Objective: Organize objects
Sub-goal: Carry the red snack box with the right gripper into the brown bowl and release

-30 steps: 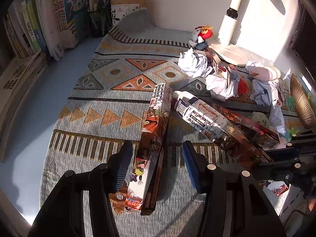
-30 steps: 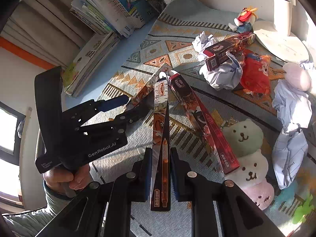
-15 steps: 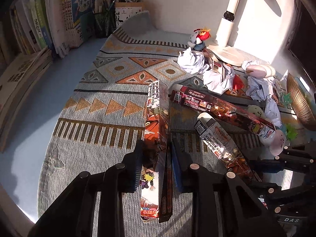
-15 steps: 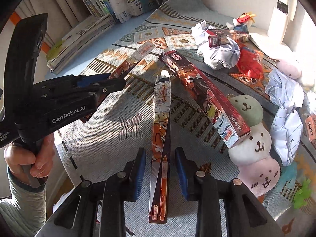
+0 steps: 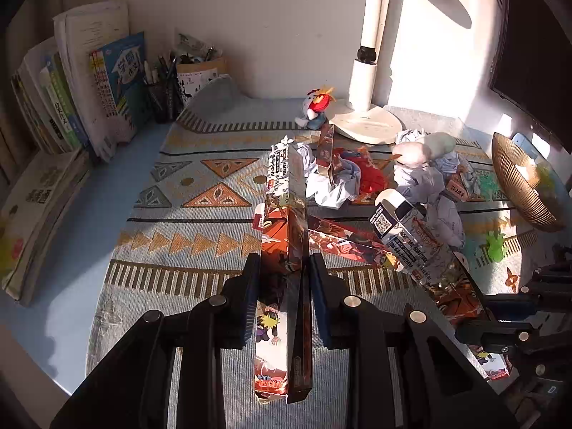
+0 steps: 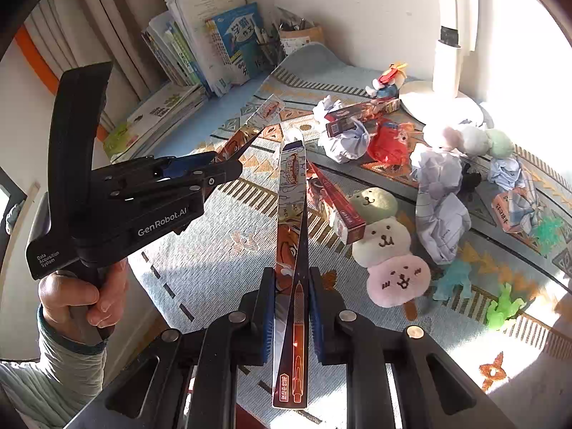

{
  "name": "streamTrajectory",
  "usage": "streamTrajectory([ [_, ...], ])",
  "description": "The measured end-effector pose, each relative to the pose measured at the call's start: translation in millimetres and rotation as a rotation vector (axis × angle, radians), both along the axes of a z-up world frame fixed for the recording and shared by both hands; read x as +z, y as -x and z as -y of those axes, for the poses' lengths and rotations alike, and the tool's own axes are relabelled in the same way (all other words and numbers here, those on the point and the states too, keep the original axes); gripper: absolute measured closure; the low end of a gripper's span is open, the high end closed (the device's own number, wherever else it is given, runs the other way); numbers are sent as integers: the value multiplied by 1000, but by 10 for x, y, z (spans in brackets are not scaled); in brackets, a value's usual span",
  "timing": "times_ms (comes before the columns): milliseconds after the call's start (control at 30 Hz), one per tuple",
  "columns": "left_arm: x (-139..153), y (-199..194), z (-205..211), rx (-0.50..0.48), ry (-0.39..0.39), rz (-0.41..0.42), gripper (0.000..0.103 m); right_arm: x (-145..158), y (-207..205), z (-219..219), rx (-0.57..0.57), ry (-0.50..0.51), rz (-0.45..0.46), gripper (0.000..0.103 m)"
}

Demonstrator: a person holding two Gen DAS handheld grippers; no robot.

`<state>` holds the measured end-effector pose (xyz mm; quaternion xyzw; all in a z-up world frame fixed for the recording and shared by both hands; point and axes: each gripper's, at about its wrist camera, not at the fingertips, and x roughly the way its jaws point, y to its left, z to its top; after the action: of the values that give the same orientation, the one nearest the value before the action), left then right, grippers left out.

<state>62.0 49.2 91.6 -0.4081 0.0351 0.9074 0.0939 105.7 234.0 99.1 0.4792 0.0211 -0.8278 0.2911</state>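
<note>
Now that both tongs have clamped shut, each grips one long, narrow printed cardboard box lengthwise: the left tongs (image 5: 284, 298) hold an orange anime-print box (image 5: 282, 271), which a second ago lay flat between parted fingers, and the right tongs (image 6: 291, 309) have re-closed on a white-and-orange pen box (image 6: 291, 250) after briefly slackening. Both boxes appear raised off the patterned grey woven cloth (image 5: 178, 257) over the counter's near edge. A third, dark red box (image 5: 348, 241) lies between them on the cloth, a fourth (image 6: 363, 116) rests on crumpled paper (image 6: 343, 139) toward the far right corner. I judge the boxes are being gathered side by side, with two left.
</note>
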Motion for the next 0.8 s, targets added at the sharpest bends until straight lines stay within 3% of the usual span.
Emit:
streamTrajectory([
  [200, 501, 87, -750, -178, -45, -87, 79, 699, -88, -1054, -282, 38, -168, 86],
  [333, 797, 265, -1450, -350, -152, -106, 79, 1117, -117, -1847, -539, 22, -286, 86],
  [400, 869, 394, -1826, -425, -199, -89, 79, 1223, -87, -2223, -655, 26, -303, 86],
  [567, 885, 751, -2646, -547, -286, -14, 79, 1224, 156, -2932, -882, -55, -296, 86],
  [800, 732, 843, -3411, -618, -339, 34, 78, 931, 507, -3314, -942, -95, -199, 86],
])
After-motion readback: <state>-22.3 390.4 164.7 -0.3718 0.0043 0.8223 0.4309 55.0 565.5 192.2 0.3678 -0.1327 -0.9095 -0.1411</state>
